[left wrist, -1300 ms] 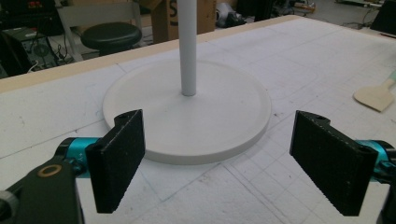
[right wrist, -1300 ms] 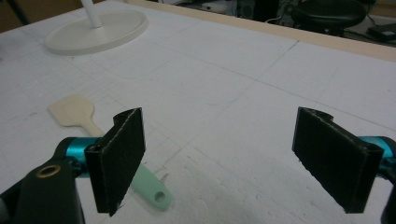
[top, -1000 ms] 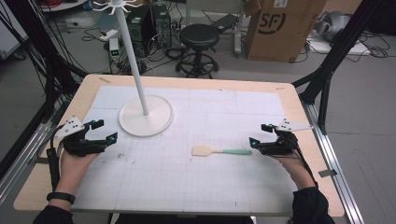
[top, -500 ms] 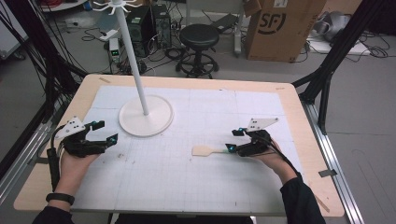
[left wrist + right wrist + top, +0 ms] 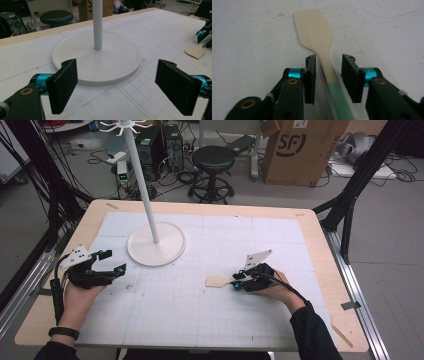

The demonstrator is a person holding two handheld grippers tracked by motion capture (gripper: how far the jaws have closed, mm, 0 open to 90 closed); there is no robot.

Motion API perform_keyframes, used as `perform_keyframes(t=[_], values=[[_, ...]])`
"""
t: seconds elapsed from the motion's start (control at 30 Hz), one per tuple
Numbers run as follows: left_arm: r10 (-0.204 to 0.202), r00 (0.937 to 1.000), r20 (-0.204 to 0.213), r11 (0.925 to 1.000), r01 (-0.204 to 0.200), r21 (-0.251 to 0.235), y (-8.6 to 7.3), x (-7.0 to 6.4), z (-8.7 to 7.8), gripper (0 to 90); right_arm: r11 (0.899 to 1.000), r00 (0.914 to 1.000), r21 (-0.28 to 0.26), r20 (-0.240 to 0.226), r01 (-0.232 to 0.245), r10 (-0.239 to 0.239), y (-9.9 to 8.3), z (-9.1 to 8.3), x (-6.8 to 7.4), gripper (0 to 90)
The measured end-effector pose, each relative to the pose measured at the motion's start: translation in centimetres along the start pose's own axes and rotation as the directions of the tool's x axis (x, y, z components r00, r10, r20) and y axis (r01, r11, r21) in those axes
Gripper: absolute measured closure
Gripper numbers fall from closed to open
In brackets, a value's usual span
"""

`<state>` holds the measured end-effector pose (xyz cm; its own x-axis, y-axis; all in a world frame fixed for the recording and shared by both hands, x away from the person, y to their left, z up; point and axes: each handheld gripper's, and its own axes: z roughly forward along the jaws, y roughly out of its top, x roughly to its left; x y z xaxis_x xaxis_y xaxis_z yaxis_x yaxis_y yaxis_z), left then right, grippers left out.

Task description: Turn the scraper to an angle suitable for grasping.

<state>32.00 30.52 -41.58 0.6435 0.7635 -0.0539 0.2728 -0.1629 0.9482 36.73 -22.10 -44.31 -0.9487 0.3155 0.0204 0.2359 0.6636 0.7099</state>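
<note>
White mat [image 5: 210, 320] — stand [image 5: 156, 249] beside left gripper [image 5: 114, 265]; spatula [image 5: 318, 35] apart.

Grey floor all round the pale wooden table [image 5: 320, 227], cables strewn at eleven o'clock. A black stool [image 5: 213, 159] stands at twelve, a cardboard box [image 5: 300, 150] at one, black frame struts [image 5: 350, 200] at two.

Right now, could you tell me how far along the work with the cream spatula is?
Early stage. Done: the right tongs straddle the neck of the cream silicone spatula with the green handle, one jaw on each side. In hand: the jaws are open, with gaps showing, and the spatula lies flat on the white gridded mat. Left: closing and lifting. The left tongs are open near the white round-based stand.
</note>
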Motion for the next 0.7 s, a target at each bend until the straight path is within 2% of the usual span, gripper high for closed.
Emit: perform_keyframes(t=[0.07, 0.27, 0.37, 0.5, 0.57, 0.63, 0.7], values=[[0.002, 1.0, 0.001, 1.0, -0.002, 0.004, 0.0, 0.0, 0.0, 19.0, 1.0, 0.9999, 0.0, 0.0, 0.012, -0.012, 0.0, 0.0, 0.0, 77.6], [0.006, 1.0, 0.003, 1.0, -0.006, -0.005, 0.1, -0.1, 0.0, 19.4, 0.999, 0.9991, 0.004, -0.016, 0.039, -0.039, 0.2, -0.1, -0.1, 81.1], [0.003, 1.0, 0.005, 1.0, -0.003, -0.007, 0.1, 0.0, 0.0, 19.5, 0.999, 0.9991, -0.018, -0.018, 0.038, -0.038, 0.6, -0.1, -0.1, 81.2], [0.0, 1.0, 0.009, 0.9999, 0.0, -0.016, 0.1, 0.0, 0.0, 19.6, 0.996, 0.9958, -0.056, -0.06, 0.066, -0.069, 2.9, 0.3, 0.1, 81.3], [-0.004, 1.0, 0.009, 0.9997, 0.004, -0.024, 0.1, -0.1, -0.1, 19.8, 0.993, 0.9917, -0.068, -0.079, 0.096, -0.102, 4.5, 0.9, 0.3, 81.2], [-0.004, 0.9999, 0.014, 0.9996, 0.004, -0.027, 0.1, 0.0, -0.1, 19.9, 0.989, 0.9841, -0.075, -0.115, 0.128, -0.136, 6.2, 1.9, 0.6, 81.2], [-0.004, 0.9999, 0.015, 0.9995, 0.005, -0.03, 0.2, 0.0, -0.3, 20.0, 0.982, 0.9727, -0.08, -0.147, 0.169, -0.179, 7.8, 3.1, 1.1, 81.2]])
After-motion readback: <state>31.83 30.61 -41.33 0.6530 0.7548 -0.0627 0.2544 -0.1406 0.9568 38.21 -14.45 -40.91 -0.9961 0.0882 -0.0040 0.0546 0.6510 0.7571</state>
